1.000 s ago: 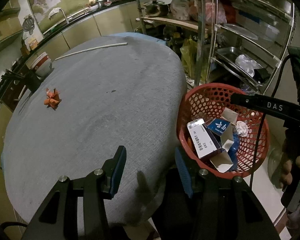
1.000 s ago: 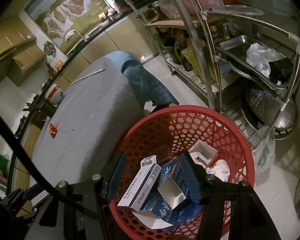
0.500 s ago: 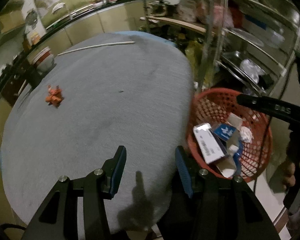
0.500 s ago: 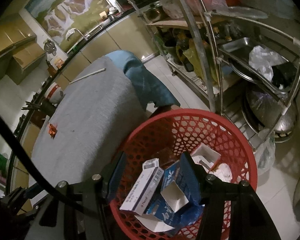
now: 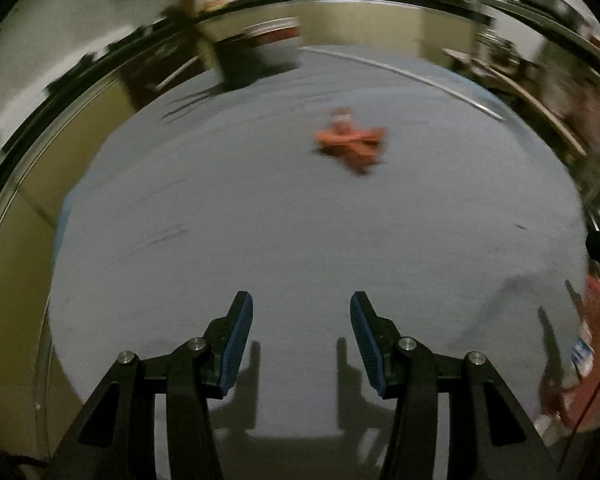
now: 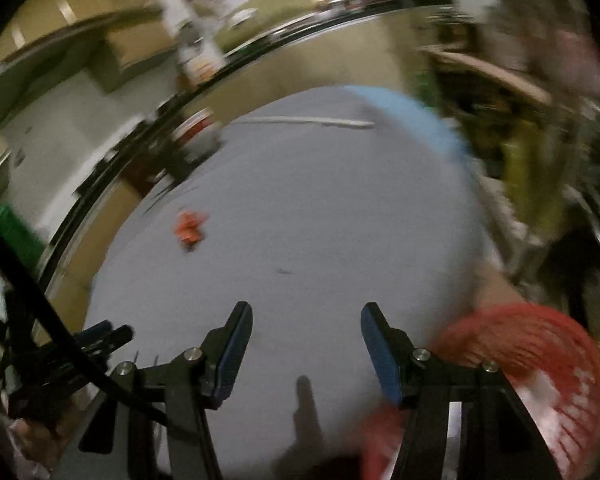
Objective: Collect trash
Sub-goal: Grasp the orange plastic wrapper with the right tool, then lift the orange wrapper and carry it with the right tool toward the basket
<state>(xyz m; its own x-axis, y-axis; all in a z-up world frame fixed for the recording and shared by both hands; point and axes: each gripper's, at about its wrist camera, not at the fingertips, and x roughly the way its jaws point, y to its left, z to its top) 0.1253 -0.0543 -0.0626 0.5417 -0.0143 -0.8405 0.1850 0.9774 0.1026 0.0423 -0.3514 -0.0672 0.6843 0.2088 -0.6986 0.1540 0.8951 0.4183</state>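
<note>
**One orange scrap left to fetch**

The crumpled orange scrap [image 5: 350,145] lies alone on the grey worktop [image 5: 260,240], well ahead of the left gripper [image 5: 301,334], whose fingers are spread and empty. I would approach from above and straddle it. The right gripper [image 6: 306,344], also spread and empty, hangs beside the red basket [image 6: 540,344].

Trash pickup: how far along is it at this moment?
Done: boxes already lie in the red basket. In hand: nothing; the left hand-held gripper and right hand-held gripper are both open and empty. Left: the orange scrap on the gray table.
</note>
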